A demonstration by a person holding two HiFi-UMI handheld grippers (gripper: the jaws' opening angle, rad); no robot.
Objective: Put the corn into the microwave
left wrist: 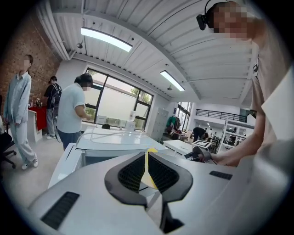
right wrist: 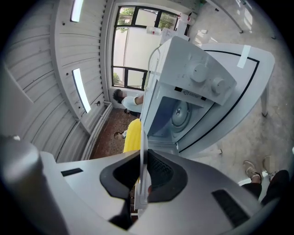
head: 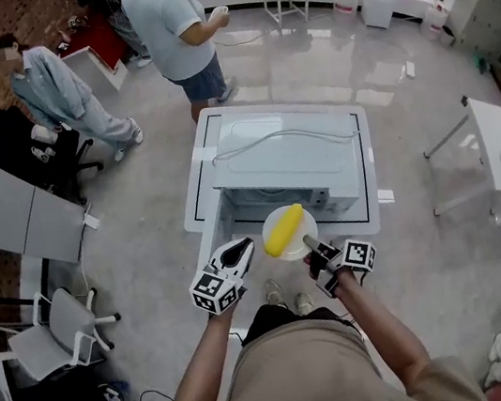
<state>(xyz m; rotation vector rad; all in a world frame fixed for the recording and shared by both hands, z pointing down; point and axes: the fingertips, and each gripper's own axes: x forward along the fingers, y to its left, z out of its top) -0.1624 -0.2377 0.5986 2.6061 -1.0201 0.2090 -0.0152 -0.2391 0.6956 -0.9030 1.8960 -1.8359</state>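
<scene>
White surface holds the white microwave. Our right gripper pinches the round white plate by its rim; the yellow corn cob on it may roll, so we stay level. Our left gripper is closed, empty.

Left gripper and right gripper share one build: a light grey moulded housing, black ribbed jaw pads and a cube with black-and-white square markers. The person wears a beige short-sleeved top, a dark lower garment and light shoes.
</scene>
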